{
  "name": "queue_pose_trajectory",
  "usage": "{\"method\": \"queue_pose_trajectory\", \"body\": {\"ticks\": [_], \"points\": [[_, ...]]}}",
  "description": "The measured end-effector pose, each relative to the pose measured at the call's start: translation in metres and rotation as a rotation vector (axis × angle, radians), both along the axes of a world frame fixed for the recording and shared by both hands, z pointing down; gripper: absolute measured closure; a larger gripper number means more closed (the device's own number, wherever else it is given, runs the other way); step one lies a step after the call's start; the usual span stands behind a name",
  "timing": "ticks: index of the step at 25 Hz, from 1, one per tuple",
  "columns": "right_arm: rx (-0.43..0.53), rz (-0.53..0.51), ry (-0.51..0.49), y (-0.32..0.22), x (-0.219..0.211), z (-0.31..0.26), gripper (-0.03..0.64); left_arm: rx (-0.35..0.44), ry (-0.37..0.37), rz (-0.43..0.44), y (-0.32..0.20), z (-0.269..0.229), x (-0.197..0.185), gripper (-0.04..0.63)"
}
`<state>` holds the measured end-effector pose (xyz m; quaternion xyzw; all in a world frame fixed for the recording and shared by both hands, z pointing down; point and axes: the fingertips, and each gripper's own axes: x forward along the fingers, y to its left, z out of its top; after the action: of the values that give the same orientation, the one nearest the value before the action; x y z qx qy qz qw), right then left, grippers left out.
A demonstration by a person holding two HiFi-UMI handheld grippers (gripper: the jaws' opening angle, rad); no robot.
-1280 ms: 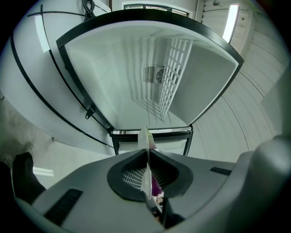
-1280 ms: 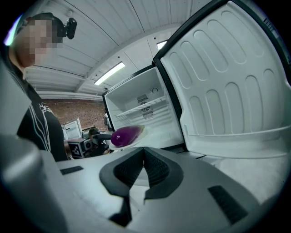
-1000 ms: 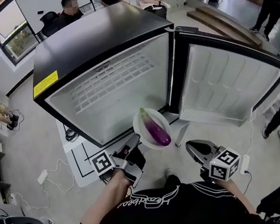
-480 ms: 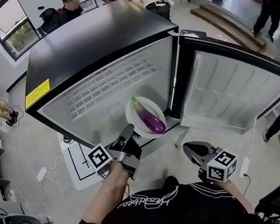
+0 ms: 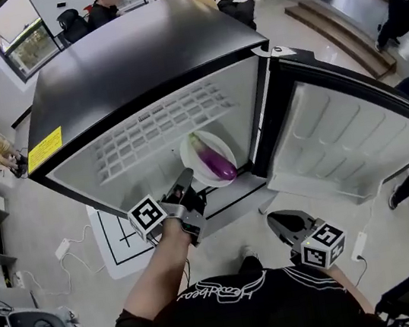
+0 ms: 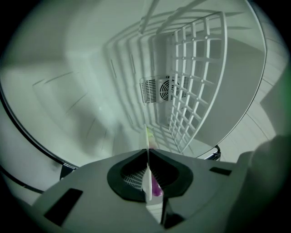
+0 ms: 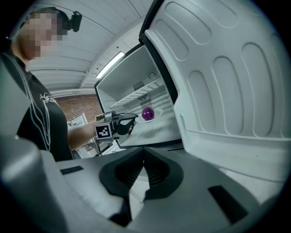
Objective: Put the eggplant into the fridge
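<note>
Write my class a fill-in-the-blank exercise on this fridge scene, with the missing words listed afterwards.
1. The left claw is shut on the rim of a white ____.
2. The purple vegetable lying on it is an ____.
3. The door of the fridge stands ____.
4. The right claw, its jaws together, holds ____.

Missing words: plate; eggplant; open; nothing.

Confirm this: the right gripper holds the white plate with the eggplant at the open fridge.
Wrong gripper. The left gripper holds the white plate with the eggplant at the open fridge, as the head view shows. The right gripper is empty, below the door.
</note>
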<state>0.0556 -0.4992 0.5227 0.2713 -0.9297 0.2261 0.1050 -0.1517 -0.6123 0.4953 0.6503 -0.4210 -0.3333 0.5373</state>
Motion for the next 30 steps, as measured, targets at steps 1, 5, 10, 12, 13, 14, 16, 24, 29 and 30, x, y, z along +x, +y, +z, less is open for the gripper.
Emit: {"method": "queue_pose_trajectory", "body": {"ticks": [1,5,10,12,13,14,16,24,29,30], "points": [[0.005,-0.003,0.006,-0.001,0.001,0.001,0.611,-0.007,-0.009,-0.005,-0.004,0.005,-0.001,0.574],[-0.013,0.003,0.013,-0.005,0.006,0.009,0.611,-0.048,-0.020,-0.044,-0.019,0.028,-0.009,0.574],[-0.040,0.022,0.008,-0.008,0.012,0.017,0.611,-0.105,-0.025,-0.080,-0.033,0.053,-0.018,0.574],[-0.048,0.028,0.011,-0.009,0.015,0.020,0.611,-0.120,-0.026,-0.096,-0.037,0.059,-0.021,0.574],[-0.049,0.031,0.013,-0.009,0.017,0.020,0.611,-0.126,-0.028,-0.102,-0.039,0.063,-0.022,0.574],[-0.050,0.034,0.014,-0.010,0.018,0.021,0.611,-0.133,-0.030,-0.106,-0.041,0.066,-0.023,0.574],[-0.057,0.041,0.016,-0.011,0.020,0.022,0.611,-0.152,-0.035,-0.109,-0.045,0.072,-0.023,0.574],[-0.070,0.056,0.021,-0.013,0.026,0.027,0.611,-0.220,-0.030,-0.156,-0.055,0.087,-0.033,0.572],[-0.072,0.065,0.022,-0.017,0.028,0.028,0.611,-0.261,-0.014,-0.179,-0.058,0.094,-0.037,0.574],[-0.072,0.068,0.022,-0.018,0.029,0.028,0.611,-0.266,-0.016,-0.181,-0.058,0.094,-0.038,0.574]]}}
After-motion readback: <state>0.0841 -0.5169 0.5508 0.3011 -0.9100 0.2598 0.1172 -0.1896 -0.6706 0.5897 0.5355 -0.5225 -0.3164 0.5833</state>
